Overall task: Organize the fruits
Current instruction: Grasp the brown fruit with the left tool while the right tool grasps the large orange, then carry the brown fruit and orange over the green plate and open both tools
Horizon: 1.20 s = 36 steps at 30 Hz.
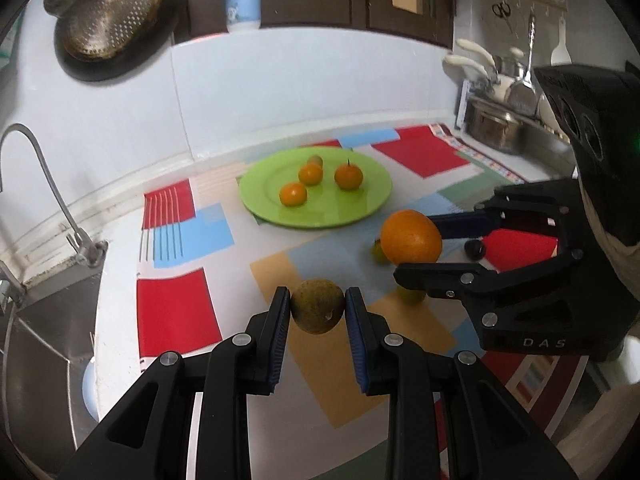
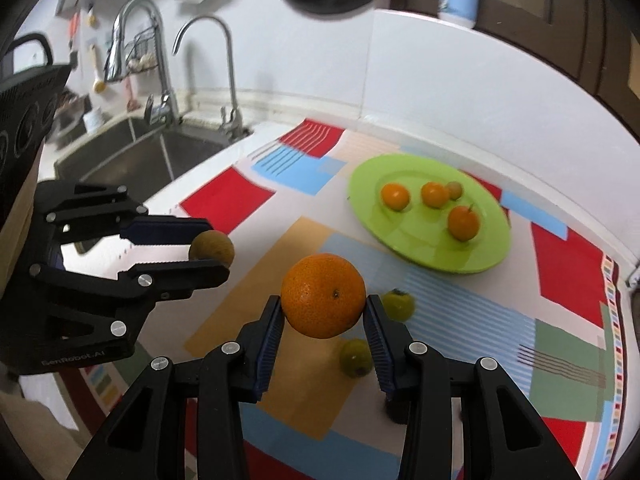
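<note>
My left gripper [image 1: 318, 310] is shut on a small brown-green fruit [image 1: 317, 311] and holds it above the patterned mat; it also shows in the right wrist view [image 2: 212, 249]. My right gripper [image 2: 324, 308] is shut on a large orange [image 2: 323, 295], also seen in the left wrist view [image 1: 411, 237]. A green plate [image 1: 352, 216] at the back holds three small oranges [image 1: 349, 176] and a small brown fruit [image 1: 316, 159]. Two small green fruits [image 2: 398, 304] [image 2: 356, 358] and a dark fruit [image 1: 475, 249] lie on the mat under the right gripper.
A steel sink [image 2: 132, 156] with taps [image 2: 230, 80] lies to the left of the mat [image 1: 176, 312]. A pot and utensil rack [image 1: 496, 128] stand at the far right. A colander [image 1: 108, 12] hangs on the wall.
</note>
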Motion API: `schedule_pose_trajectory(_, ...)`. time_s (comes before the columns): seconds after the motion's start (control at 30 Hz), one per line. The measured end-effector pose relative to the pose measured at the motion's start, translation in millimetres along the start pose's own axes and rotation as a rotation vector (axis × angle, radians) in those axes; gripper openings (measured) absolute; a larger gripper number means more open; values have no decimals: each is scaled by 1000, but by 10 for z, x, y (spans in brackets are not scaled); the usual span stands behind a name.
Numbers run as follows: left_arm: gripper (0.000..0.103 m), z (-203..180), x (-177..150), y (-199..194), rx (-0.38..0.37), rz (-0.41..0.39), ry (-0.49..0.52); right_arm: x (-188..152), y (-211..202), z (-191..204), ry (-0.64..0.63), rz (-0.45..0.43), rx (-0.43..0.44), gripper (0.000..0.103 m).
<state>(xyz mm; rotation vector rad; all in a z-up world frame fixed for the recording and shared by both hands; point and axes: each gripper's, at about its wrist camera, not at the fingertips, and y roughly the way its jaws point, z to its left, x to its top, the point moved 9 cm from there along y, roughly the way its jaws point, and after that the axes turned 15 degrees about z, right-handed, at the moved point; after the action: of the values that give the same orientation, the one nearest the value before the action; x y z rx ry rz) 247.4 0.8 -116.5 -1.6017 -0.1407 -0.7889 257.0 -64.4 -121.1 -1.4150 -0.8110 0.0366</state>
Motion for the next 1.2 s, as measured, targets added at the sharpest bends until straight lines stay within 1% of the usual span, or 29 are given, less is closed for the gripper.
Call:
schedule_pose_trajectory(0.23, 28, 11, 234, -199, 0, -76, -48, 74, -225, -126, 81, -59, -7, 42)
schedule_pose_trajectory(0.43, 28, -12, 435, -368, 6, -137, -51, 163, -400, -228, 124, -109, -13, 42)
schedule_pose_trajectory(0.7, 28, -30, 632, -443, 8, -165, -53, 288, -603, -389, 175, -171, -24, 42)
schedule_pose_trajectory(0.77, 28, -34, 700, -461, -2, -175, -57, 316, -640, -440, 185, -184, -28, 42)
schedule_pose_trajectory(0.83, 28, -40, 767, -474, -8, -184, -57, 358, -670, -497, 195, -194, -33, 42)
schedule_pose_trajectory(1.0, 28, -36, 963, -501, 7, -211, -43, 481, -729, -613, 199, -218, -47, 42)
schedule_pose_trajectory(1.2, 28, -18, 1201, -454, 14, -224, -45, 652, -729, -766, 208, -224, -47, 42)
